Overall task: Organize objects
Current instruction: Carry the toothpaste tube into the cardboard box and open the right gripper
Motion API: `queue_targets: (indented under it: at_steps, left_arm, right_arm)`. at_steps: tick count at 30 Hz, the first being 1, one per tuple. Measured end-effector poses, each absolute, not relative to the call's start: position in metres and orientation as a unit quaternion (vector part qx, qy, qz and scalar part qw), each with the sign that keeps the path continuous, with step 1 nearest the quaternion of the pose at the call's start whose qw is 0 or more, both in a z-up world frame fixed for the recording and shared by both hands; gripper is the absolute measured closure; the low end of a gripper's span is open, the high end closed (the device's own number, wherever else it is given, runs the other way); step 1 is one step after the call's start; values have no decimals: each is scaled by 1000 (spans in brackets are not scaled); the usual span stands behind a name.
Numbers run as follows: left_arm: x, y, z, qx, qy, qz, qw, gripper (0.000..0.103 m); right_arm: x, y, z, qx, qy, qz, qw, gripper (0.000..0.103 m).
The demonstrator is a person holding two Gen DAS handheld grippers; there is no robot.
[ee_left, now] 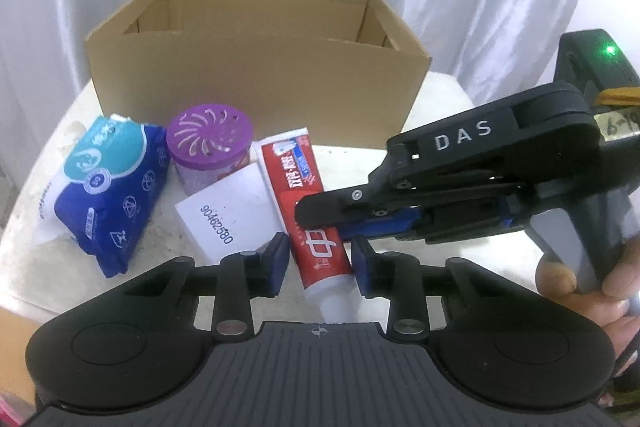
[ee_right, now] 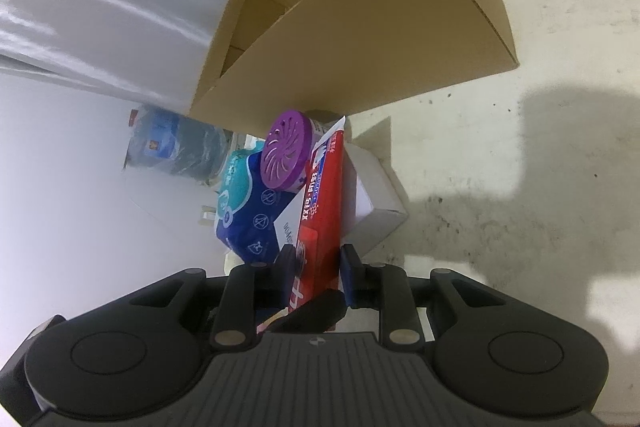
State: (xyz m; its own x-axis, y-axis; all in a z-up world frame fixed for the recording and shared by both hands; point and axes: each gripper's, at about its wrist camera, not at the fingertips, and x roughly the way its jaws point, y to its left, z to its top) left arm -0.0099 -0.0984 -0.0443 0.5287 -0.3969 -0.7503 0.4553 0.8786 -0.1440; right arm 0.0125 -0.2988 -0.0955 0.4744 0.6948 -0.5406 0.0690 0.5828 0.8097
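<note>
Wipes pack (ee_left: 110,187), canister (ee_left: 211,151), toothpaste tube (ee_left: 308,215) before carton (ee_left: 256,67)

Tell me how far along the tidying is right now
Barely started: what shows of the cardboard box looks empty. In hand: the right gripper and left gripper both straddle the toothpaste tube, neither clearly clamped. Still left on the table: the wipes pack, purple-lidded jar and white box.

Matt brown cardboard box (ee_left: 256,83) at upper centre; glossy plastic toothpaste tube (ee_left: 312,211) at centre; shiny blue plastic wipes pack (ee_left: 108,187) at left; rough, speckled white table (ee_right: 520,187); matt black plastic grippers.
</note>
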Motion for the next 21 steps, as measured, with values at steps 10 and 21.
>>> queue_targets:
  at_steps: [10, 21]
  left_arm:
    - [-28, -102, -25, 50, 379, -240, 892, 70]
    - [-28, -114, 17, 67, 329, -237, 911, 70]
  right_arm:
    - [-7, -309, -78, 418, 437, 223, 765, 76]
    - [-12, -327, -47, 463, 381, 243, 762, 76]
